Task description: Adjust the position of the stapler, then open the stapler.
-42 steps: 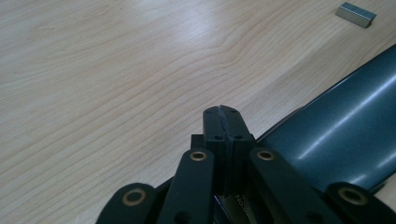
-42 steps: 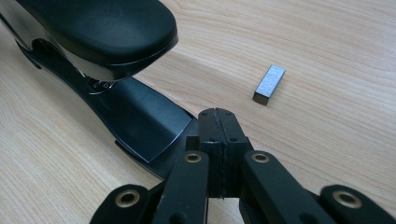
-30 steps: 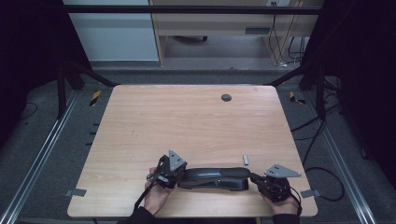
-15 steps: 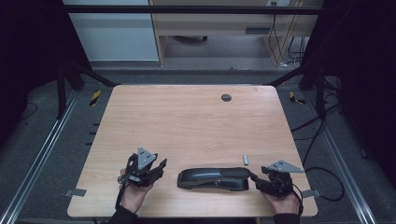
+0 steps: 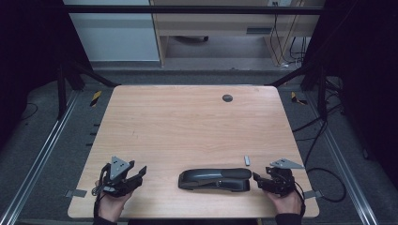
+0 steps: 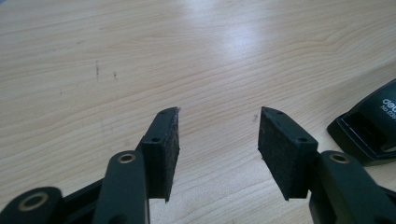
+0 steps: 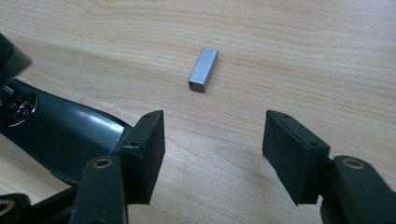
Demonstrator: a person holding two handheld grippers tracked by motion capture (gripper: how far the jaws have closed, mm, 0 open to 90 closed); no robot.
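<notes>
Left of the table [image 5: 187,122], a metal rail [image 5: 40,161] runs along dark grey carpet [image 5: 61,140]; a strip of yellow-and-black tape [image 5: 95,97] lies on the floor off the far-left corner.

The table itself is a pale wood-grain top with rounded corners. Near its front-left corner the left gripper [image 5: 134,175] sits in the person's left hand [image 5: 111,202] – released, its jaws have just been opening, with only bare wood between the pads [image 6: 163,144]. It is well apart from the black stapler [image 5: 215,179], which lies flat along the front edge, a little right of the middle.

Just beyond the stapler's right end rests a small grey metal block [image 5: 247,160], apart from it. The right gripper [image 5: 259,180] waits near the front-right corner, close beside the stapler's right end but not gripping it – its jaws stand wide and empty and have just been opening.

Toward the far edge, right of centre, is a round dark grommet [image 5: 227,98]. Behind the table stand a white cabinet [image 5: 117,35] and a wooden desk [image 5: 220,23], with cables [image 5: 291,33] hanging at the right.
</notes>
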